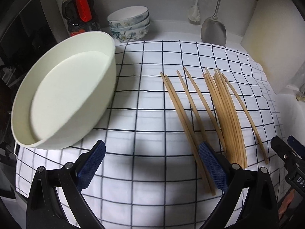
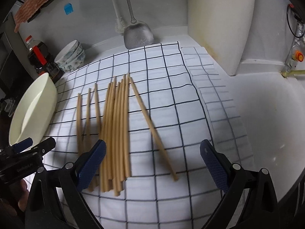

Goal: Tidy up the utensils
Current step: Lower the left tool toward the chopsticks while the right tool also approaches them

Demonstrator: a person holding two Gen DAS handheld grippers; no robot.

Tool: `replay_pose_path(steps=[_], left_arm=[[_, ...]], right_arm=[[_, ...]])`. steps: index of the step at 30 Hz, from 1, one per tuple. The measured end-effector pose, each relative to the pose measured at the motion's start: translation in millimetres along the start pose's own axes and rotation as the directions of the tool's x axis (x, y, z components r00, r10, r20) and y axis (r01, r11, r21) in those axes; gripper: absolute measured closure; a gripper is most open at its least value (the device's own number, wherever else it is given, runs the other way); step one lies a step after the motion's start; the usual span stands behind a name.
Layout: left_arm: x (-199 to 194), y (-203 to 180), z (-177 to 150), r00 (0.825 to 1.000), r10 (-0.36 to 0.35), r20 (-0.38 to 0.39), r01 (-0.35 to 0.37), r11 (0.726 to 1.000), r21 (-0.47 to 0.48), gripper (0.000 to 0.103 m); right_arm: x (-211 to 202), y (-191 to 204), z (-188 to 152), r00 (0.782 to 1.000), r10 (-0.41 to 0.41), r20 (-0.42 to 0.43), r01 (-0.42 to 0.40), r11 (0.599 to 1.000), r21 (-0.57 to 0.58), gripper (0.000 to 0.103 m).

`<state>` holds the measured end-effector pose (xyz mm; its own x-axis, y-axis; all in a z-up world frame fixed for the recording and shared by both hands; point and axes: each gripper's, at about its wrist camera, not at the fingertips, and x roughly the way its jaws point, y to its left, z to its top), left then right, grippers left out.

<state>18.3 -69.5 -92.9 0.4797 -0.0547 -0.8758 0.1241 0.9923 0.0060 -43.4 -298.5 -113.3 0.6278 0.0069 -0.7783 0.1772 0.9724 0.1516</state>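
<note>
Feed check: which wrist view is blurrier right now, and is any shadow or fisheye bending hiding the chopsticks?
Right wrist view: chopsticks smeared by motion blur, near ends worst; checked cloth lines bow from the fisheye. Left wrist view: sharper; chopsticks crisp but curved by the lens; a soft shadow on the cloth between the open left claw fingers, clear of most sticks.

The near ends of the leftmost chopsticks [image 1: 187, 126] run behind the left gripper's blue pad. In the right wrist view the whole bundle is motion-blurred, so the count is unclear. The spatula [image 1: 213, 31] handle and brush [image 1: 194, 13] are cut off at the top edge. The bottle [image 1: 80, 13] label is unreadable.
</note>
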Motion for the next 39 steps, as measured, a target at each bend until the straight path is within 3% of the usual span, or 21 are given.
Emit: replay_pose_path(steps=[7,19,35,39], left_arm=[[26,-9,-1,1.0,-0.028,-0.007,0.028,0.996,-0.082,0.006],[54,-3,0,0.999,0.036,-0.021,-0.039,0.989,-0.146,0.006],[50,-1,-8,0.999,0.052,0.004,-0.051,0.986,-0.157,0.006],[54,-4,-9,0.995,0.097,-0.015,-0.098,0.986,-0.135,0.006]], right_arm=[[40,-5,16,0.999,-0.029,-0.029,0.026,0.993,-0.119,0.009],[70,-8,22,0.999,-0.035,-0.034,0.028,0.982,-0.186,0.009],[81,-7,20,0.998,-0.062,-0.017,0.056,0.972,-0.228,0.009],[81,-8,20,0.998,-0.061,-0.01,0.057,0.971,-0.23,0.009]])
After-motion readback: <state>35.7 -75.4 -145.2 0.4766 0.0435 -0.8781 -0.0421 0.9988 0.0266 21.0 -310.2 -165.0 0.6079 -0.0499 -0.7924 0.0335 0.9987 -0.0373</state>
